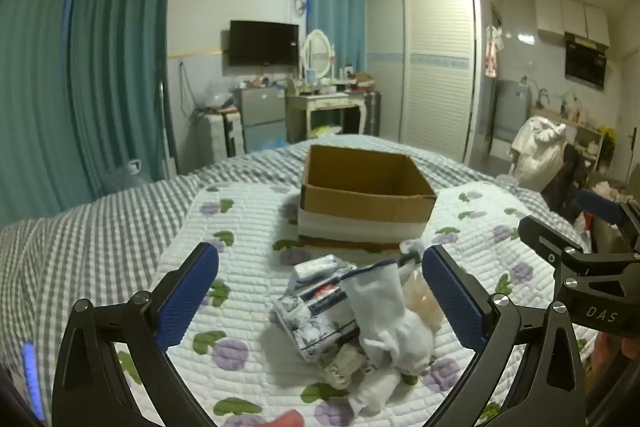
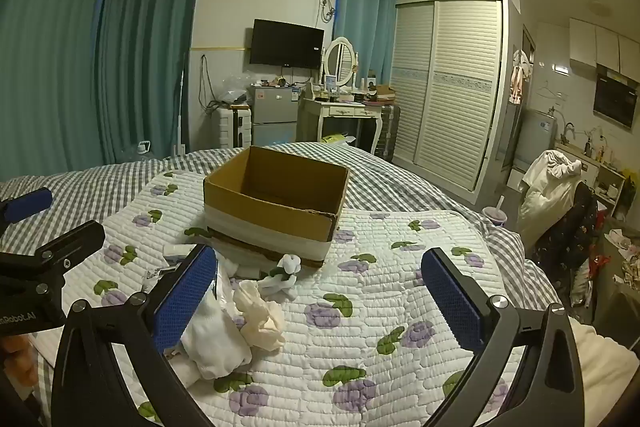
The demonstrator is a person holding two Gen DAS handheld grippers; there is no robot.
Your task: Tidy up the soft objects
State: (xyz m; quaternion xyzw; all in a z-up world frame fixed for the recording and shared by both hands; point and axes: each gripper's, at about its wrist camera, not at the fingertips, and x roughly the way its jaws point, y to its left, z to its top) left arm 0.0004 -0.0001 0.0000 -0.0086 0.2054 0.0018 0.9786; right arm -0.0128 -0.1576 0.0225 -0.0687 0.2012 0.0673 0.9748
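Here, sock pile [image 1: 360,323] between open left gripper [image 1: 320,299], near box [image 1: 364,195]

Teal curtains [image 2: 132,67]; wall TV [image 2: 286,43]; white wardrobe [image 2: 448,83]; dressing table [image 2: 344,113].

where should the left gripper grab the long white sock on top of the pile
Grip the long white sock across its tube-shaped upper part, just below the dark-trimmed cuff, coming from above. That section lies topmost on the pile, fairly flat and narrower than the open left gripper, so probably only the sock gets pinched, not the blue patterned fabric bundle beside it.
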